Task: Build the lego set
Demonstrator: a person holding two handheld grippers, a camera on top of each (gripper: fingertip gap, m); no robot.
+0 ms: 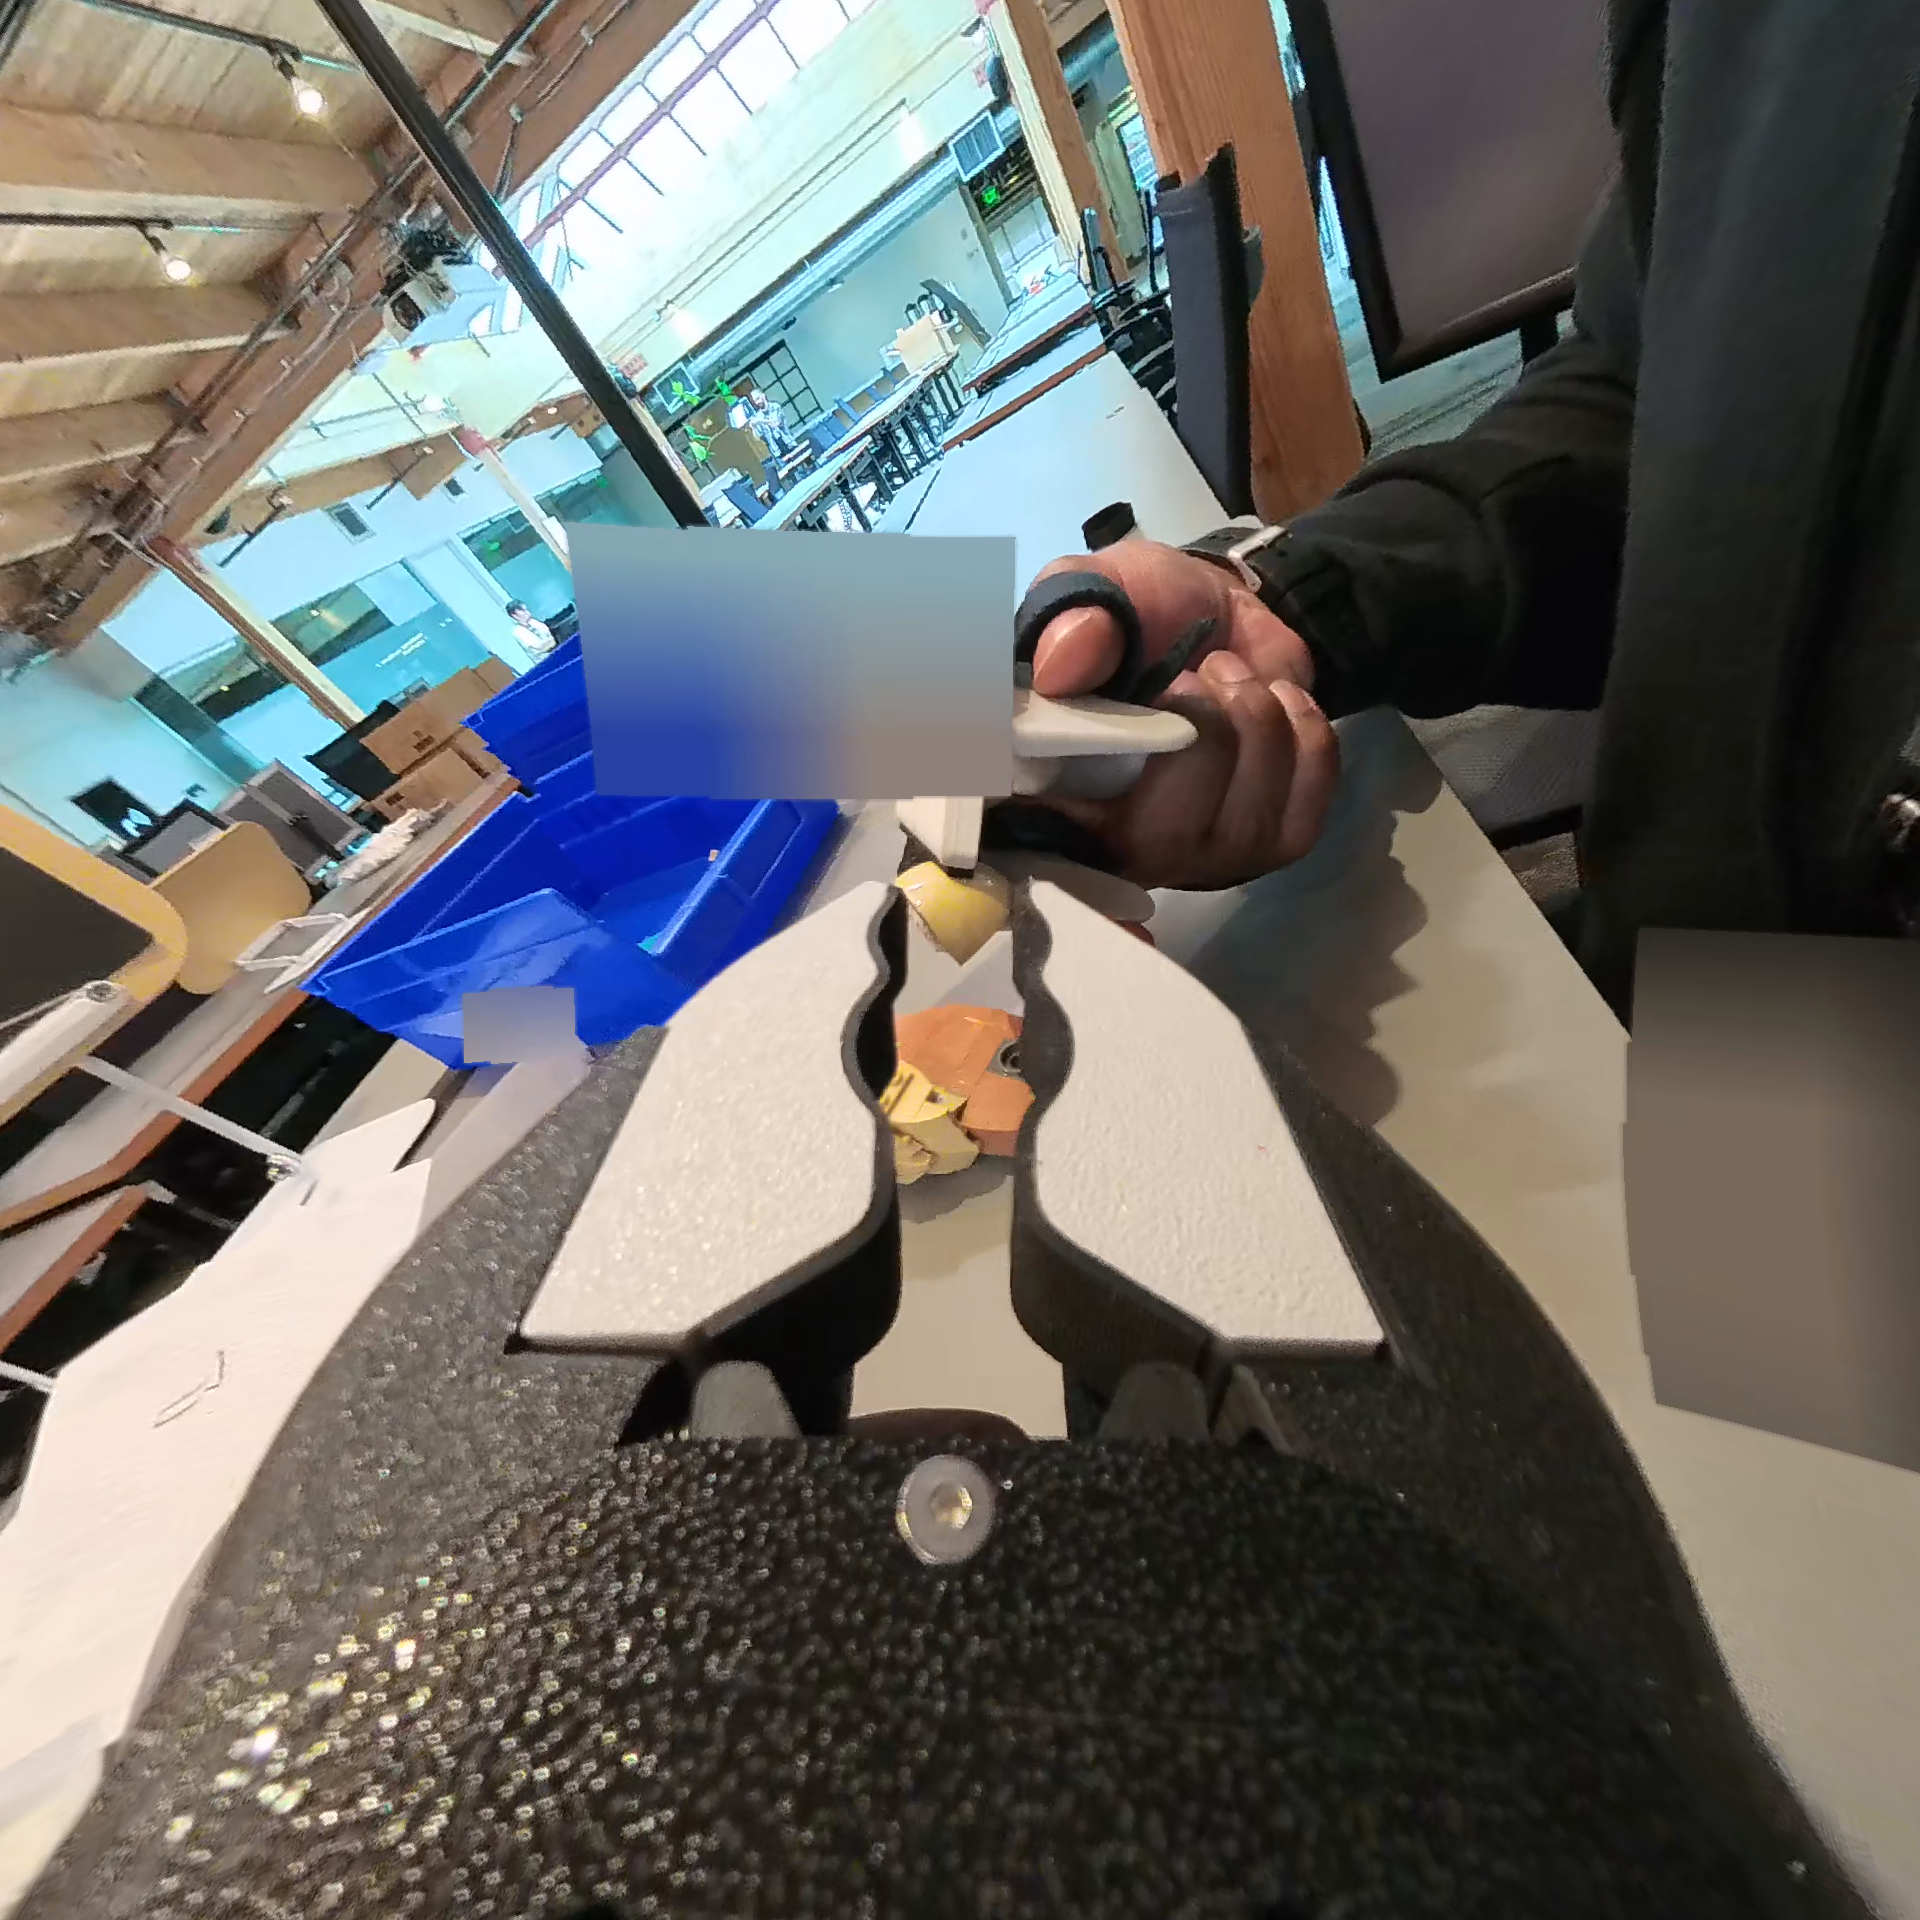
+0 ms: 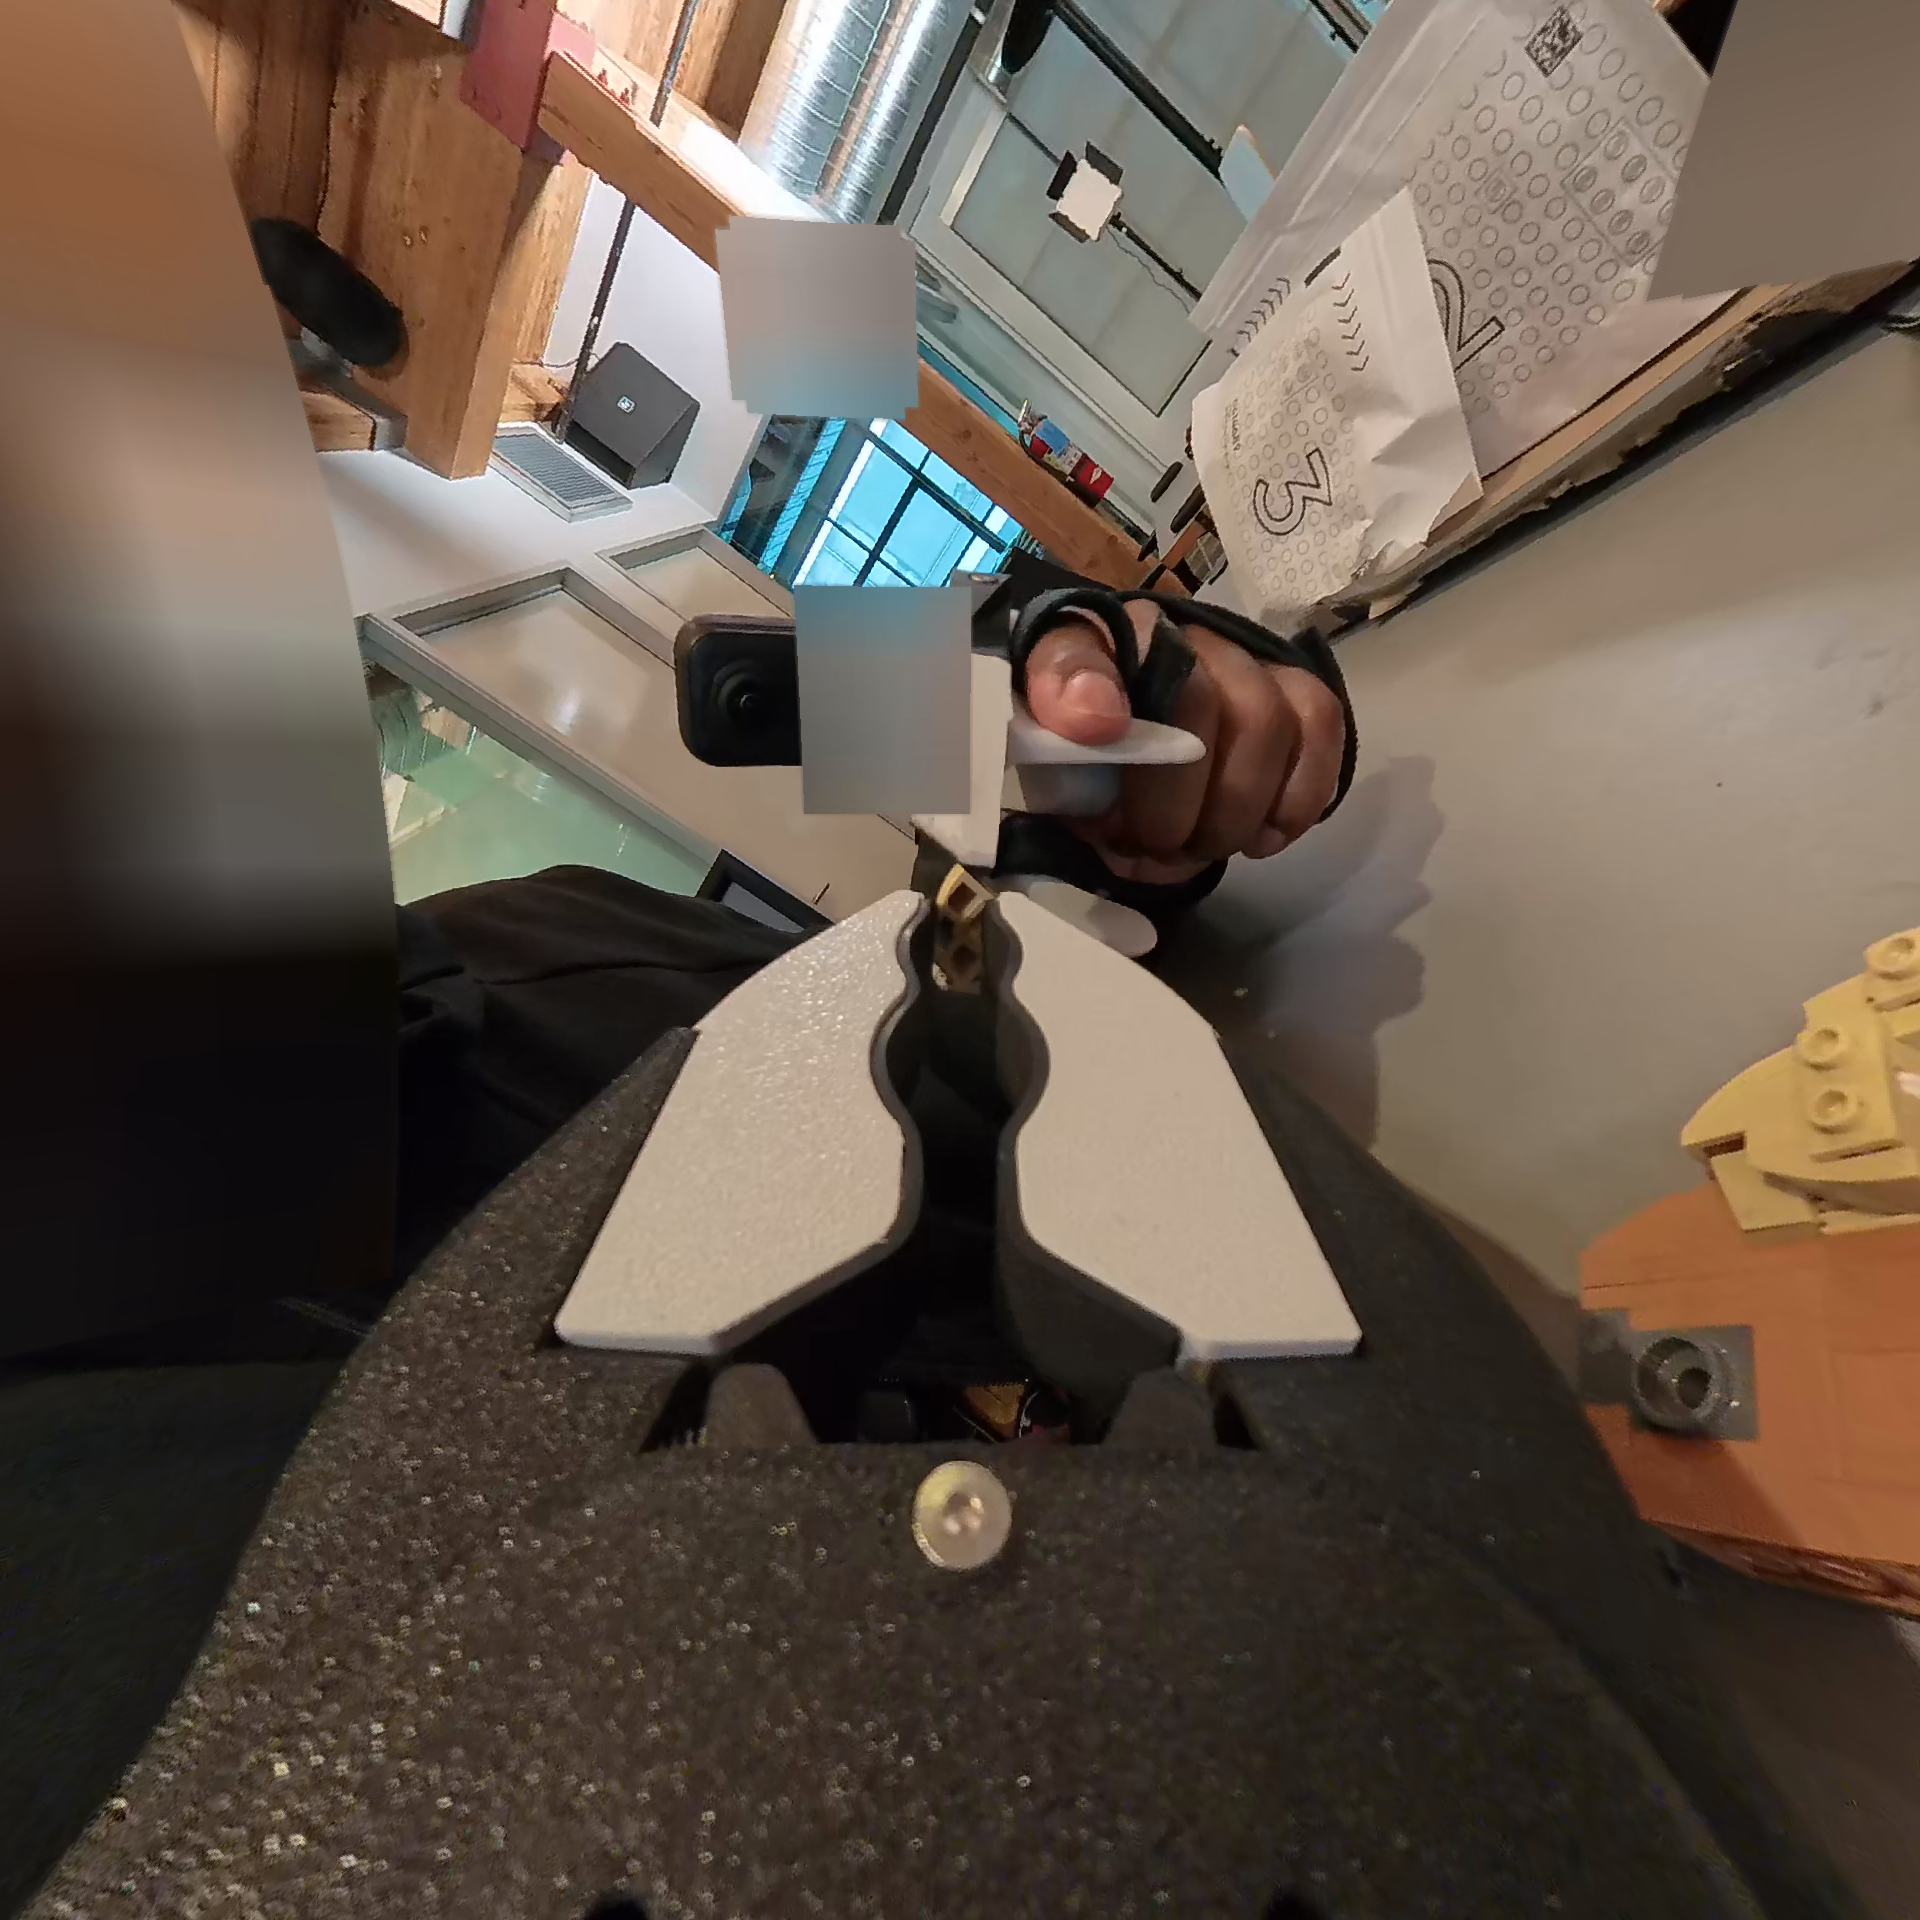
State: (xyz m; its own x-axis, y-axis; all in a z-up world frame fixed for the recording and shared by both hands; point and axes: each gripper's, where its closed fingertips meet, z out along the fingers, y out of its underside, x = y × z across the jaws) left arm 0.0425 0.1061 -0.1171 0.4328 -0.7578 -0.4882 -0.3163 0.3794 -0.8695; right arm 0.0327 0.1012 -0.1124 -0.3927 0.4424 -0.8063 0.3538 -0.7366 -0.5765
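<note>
Above the grey table [image 1: 1351, 997], the two claws meet tip to tip on one small tan brick piece [image 1: 951, 914]. Right claw [image 2: 961, 925]: clenched on the piece, both pads pressing its sides, hollow underside facing the right wrist camera. Left claw [image 1: 956, 920]: fingertips set on either side of the same piece; whether its pads press cannot be told. Each claw is carried by a hand [image 1: 1174, 717] strapped to its handle. Below the claws, on the table, lies a brick model with an orange base [image 2: 1766, 1403] and a tan studded top [image 2: 1829, 1122]. Blue bins [image 1: 540, 914] stand to the far left. White paper bags [image 2: 1340, 416] lie at the far edge of the table
</note>
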